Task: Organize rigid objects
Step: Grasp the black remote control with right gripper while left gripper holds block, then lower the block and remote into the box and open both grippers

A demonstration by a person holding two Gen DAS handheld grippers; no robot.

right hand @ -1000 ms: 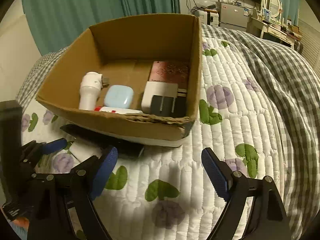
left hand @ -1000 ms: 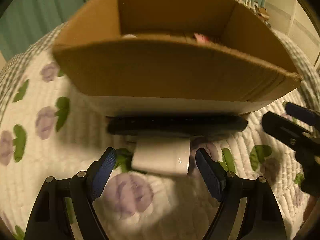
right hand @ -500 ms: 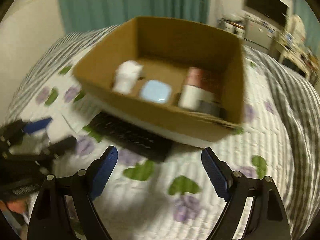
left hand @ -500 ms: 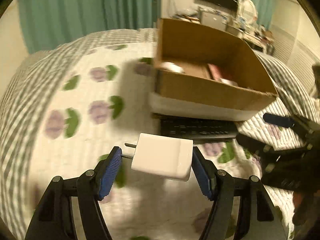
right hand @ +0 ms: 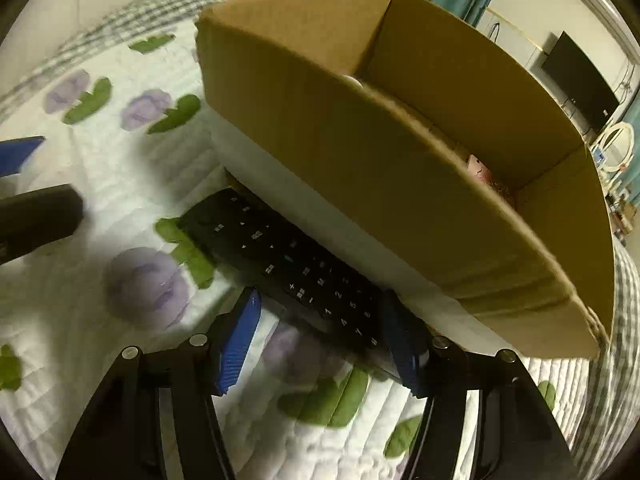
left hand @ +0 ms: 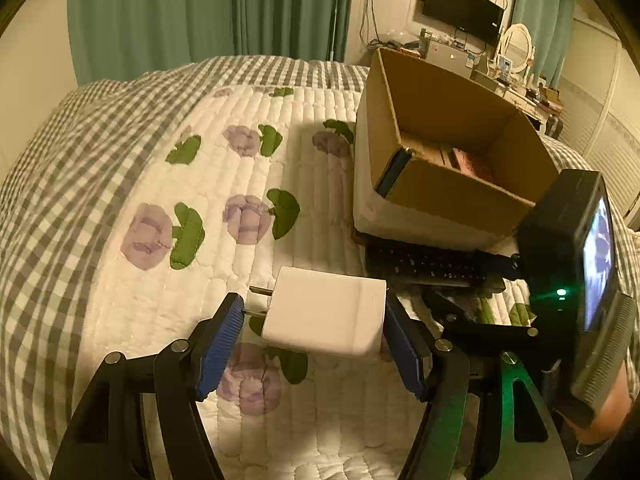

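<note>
My left gripper (left hand: 316, 336) is shut on a white plug charger (left hand: 326, 314) and holds it above the quilt, left of the cardboard box (left hand: 448, 152). A black remote control (right hand: 292, 266) lies on the quilt against the box's front wall (right hand: 360, 168). My right gripper (right hand: 324, 340) is open, its fingers either side of the remote's near end. The remote also shows in the left wrist view (left hand: 432, 266), with the right gripper's body (left hand: 576, 264) over it. The box's contents are mostly hidden.
The flowered white quilt (left hand: 168, 208) covers a bed with a grey checked cover (left hand: 60, 128). Green curtains (left hand: 192, 8) hang behind. A TV (left hand: 462, 10) and a cluttered desk stand at the far right.
My left gripper closed on the charger and lifted it up and away to the left of the box. My right gripper dropped down to the remote, fingers now around its end.
</note>
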